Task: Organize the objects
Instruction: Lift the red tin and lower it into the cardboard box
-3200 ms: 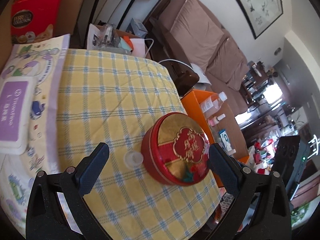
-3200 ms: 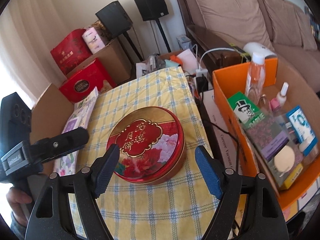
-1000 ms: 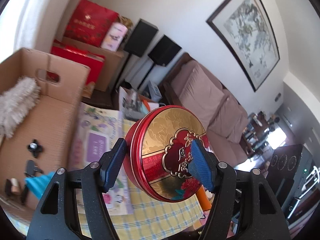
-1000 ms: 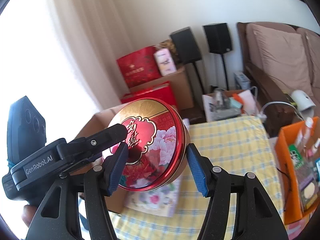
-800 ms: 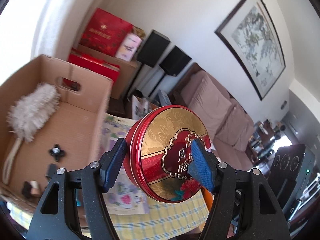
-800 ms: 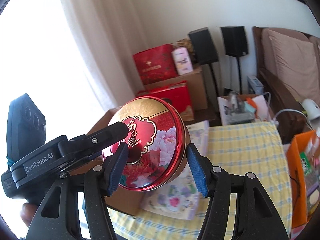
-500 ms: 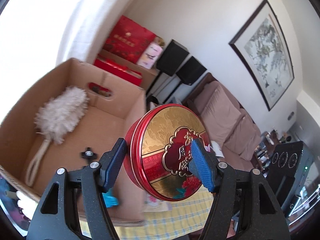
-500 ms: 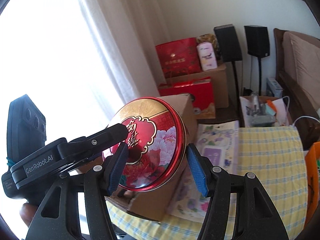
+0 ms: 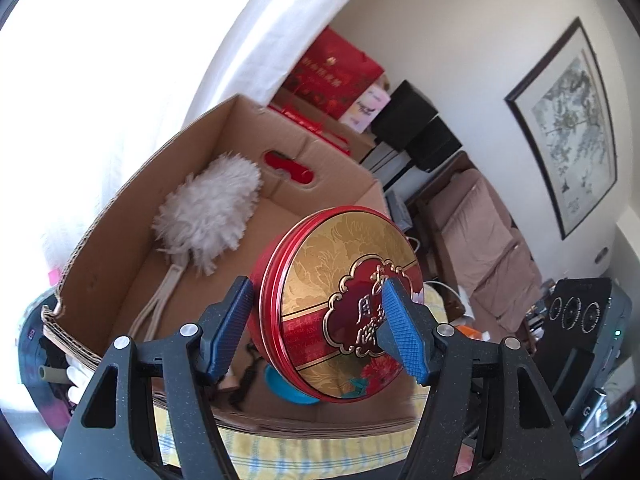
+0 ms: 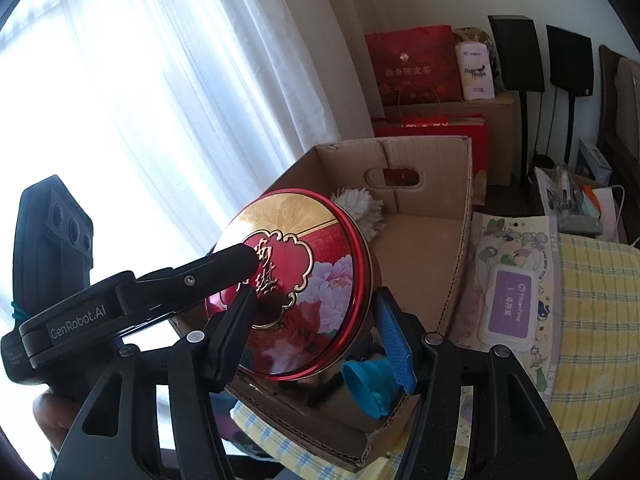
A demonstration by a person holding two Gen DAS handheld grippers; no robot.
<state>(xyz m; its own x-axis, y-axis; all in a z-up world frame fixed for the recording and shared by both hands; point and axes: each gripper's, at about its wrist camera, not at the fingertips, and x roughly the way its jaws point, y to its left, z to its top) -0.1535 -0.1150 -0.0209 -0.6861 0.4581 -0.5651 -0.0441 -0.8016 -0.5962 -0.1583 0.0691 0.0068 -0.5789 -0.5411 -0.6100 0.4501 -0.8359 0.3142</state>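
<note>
A round red and gold tin [image 9: 340, 300] is held tilted in the air above an open cardboard box [image 9: 132, 216]. My left gripper [image 9: 316, 332] is shut on the tin across its lid and base. My right gripper [image 10: 316, 324] is also shut on the tin [image 10: 296, 280], from the other side. In the right wrist view the left gripper's finger lies across the lid. The box [image 10: 432, 240] holds a white fluffy duster [image 9: 208, 216], a blue funnel-shaped piece [image 10: 368, 384] and small dark items. The tin hides part of the box floor.
The box stands on a yellow checked tablecloth [image 10: 592, 320] beside a printed pack with a purple wipes lid [image 10: 510, 308]. Red gift boxes [image 10: 416, 64] and black speakers [image 10: 568, 60] stand behind. A white curtain [image 10: 160, 80] is at the left, a brown sofa [image 9: 480, 236] at the right.
Both grippers have carried the tin further left, from beside the box to over its open top. The grip on the tin is unchanged.
</note>
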